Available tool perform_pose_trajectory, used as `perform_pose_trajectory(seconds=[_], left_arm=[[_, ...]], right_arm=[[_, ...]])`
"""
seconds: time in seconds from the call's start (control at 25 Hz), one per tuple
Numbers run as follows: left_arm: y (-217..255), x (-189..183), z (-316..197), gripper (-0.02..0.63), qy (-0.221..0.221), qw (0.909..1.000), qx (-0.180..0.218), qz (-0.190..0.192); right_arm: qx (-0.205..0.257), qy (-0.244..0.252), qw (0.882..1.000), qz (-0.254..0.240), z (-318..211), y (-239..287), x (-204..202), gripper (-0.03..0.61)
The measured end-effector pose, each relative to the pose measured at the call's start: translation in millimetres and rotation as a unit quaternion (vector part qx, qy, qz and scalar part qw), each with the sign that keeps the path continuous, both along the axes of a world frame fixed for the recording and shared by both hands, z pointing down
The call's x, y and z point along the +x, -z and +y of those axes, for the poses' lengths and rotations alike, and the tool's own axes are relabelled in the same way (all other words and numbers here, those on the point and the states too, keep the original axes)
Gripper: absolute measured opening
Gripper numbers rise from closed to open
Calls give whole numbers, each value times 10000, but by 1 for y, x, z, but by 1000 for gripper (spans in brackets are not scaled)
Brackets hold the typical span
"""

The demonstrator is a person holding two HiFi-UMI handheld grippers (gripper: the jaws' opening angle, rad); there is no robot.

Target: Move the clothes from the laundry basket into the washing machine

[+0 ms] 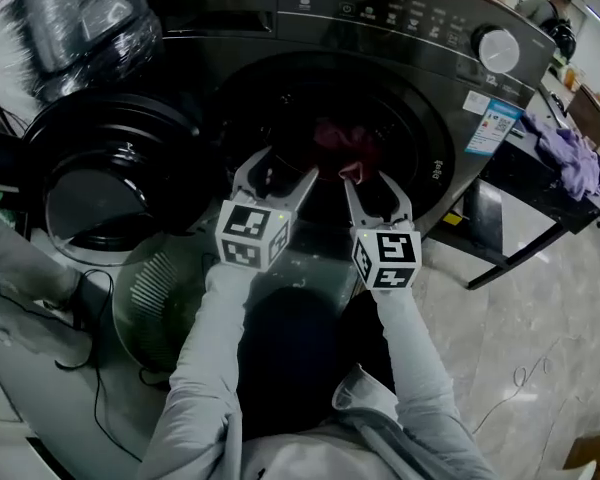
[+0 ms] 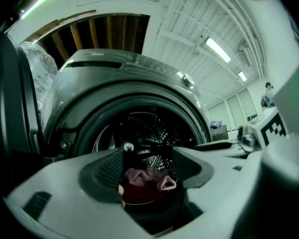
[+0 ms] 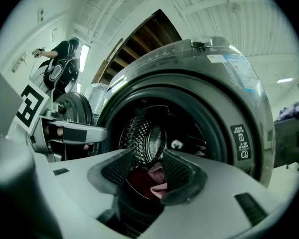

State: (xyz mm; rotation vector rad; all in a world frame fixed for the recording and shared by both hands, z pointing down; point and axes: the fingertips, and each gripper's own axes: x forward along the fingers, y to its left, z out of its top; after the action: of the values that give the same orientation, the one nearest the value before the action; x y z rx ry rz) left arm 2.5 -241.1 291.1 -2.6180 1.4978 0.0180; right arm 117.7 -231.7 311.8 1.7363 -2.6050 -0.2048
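**Clothes (image 1: pixel 338 136) in the drum, both hand-held grippers released at the opening**

The left hand-held gripper (image 1: pixel 285 168) hangs level before the washing machine (image 1: pixel 450 98) with its jaws well apart and nothing between them. Its own view looks through the gap to the crumpled red and pink clothes beyond. The right hand-held gripper (image 1: pixel 365 178) is also let go, its jaws parted. In its own view a pink fold (image 3: pixel 159 187) shows just beside one jaw; whether the two touch cannot be told.

The pads (image 3: pixel 118 167) are dark and ribbed, set in smooth pale plastic fingers. The fabric is soft and bunched, and appears to lie low and towards the front of the perforated steel drum (image 2: pixel 154 128). The round, glossy dark door (image 1: pixel 110 168) stands swung open to the left. A pale slotted laundry basket (image 1: pixel 160 288) sits below the left forearm; its contents are too dark to make out.

The main risk, as I judge it, is that the ribbed pad snags the pink fold and drags it out over the lip. Soft cloth lying this far forward could also slide out or be caught by the door. A jaw tip could knock the rim of the opening.
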Motion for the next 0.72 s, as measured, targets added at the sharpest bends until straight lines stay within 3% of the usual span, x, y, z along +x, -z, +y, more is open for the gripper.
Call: perform_pose_trajectory(seconds=[0.24,0.36,0.48,0.72], left_arm=[[10,-16,45,221,289,9994,116,135],[8,-19,67,154,340,9993,71,130],[17,-32,86,82,619,9974,279,229],[14,-48,119,38,906,9954,169,253]], right_arm=[[136,713,9971,-208,40,16,9,189],[240,947,9949,-259,60,19,13,141],[342,1049,9935,-275,77,19,18,108],[324,1255,9911,-307,98,13,16,42]])
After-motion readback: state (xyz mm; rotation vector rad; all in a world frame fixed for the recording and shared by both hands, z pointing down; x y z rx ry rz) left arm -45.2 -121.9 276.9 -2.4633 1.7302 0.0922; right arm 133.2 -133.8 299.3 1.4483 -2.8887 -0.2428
